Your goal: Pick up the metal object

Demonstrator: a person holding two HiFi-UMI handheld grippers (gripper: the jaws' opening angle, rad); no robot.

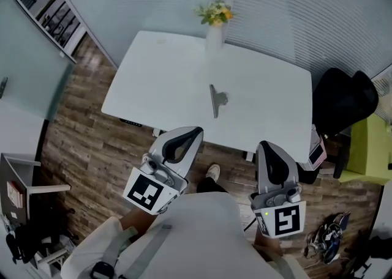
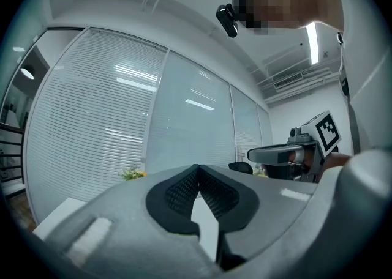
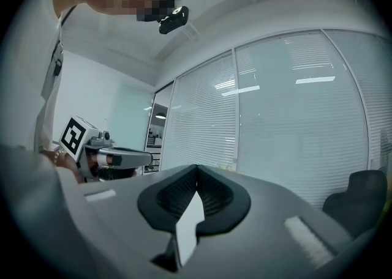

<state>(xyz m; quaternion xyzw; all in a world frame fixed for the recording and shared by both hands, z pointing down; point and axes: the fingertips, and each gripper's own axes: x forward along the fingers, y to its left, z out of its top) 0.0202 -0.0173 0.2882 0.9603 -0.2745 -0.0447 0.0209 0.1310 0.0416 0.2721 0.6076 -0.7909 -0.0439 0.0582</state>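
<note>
A flat metal object [image 1: 215, 99], like a clip with a long handle, lies near the middle of the white table [image 1: 159, 82]. My left gripper [image 1: 193, 132] is held short of the table's near edge, in front of the person's body, and is shut on nothing. My right gripper [image 1: 265, 147] hangs beside it on the right, also shut and empty. In the left gripper view the jaws [image 2: 197, 171] meet at their tips and point at the blinds, with the right gripper [image 2: 288, 154] beside them. The right gripper view shows closed jaws [image 3: 197, 171] too. Neither gripper view shows the metal object.
A vase of yellow flowers [image 1: 214, 21] stands at the table's far edge. A black office chair [image 1: 343, 103] and a green seat [image 1: 370, 149] sit to the right. Shelving [image 1: 21, 210] stands at the lower left on the wooden floor. Blinds line the walls behind.
</note>
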